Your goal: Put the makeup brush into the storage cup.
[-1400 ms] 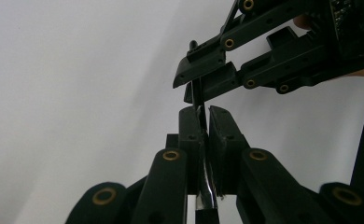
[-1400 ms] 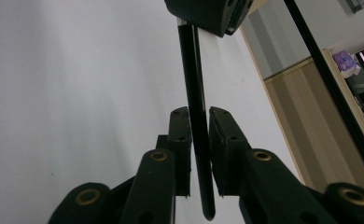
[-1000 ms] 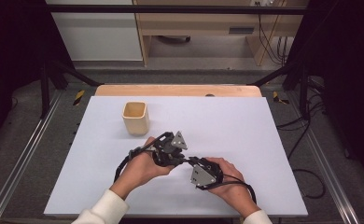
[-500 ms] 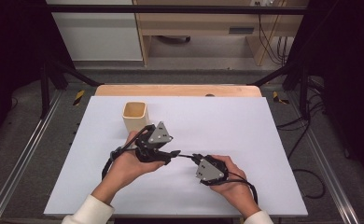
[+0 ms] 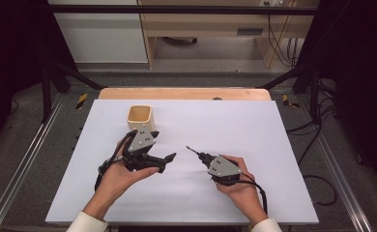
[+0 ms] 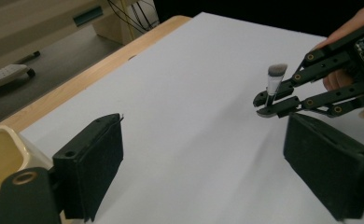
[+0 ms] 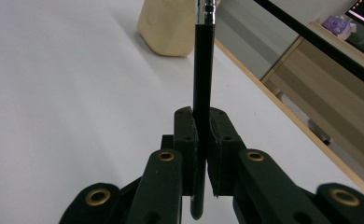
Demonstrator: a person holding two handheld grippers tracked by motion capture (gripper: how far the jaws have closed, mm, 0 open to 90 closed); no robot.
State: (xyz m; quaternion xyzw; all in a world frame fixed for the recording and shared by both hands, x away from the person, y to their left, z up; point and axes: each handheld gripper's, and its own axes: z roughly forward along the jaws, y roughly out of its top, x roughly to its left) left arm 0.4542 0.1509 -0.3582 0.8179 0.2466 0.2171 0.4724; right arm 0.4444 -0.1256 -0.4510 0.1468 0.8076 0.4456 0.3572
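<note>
Black brush (image 5: 195, 152), centre of frame, clamped in right tool (image 5: 202, 156). Left tool (image 5: 168, 157) jaws just opening, empty, withdrawn leftward: handover done. Cream cup (image 5: 139, 119) upper left on bench (image 5: 254, 130), likely destination.

Glossy black brush (image 7: 202, 70) handle (metal ferrule, seemingly), matt white table (image 5: 254, 130), glazed-looking cup (image 5: 139, 118).

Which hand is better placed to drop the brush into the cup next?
Right. The right claw is already shut on the brush. The left claw is nearer the cup, but its jaws have just been opening and hold nothing.
</note>
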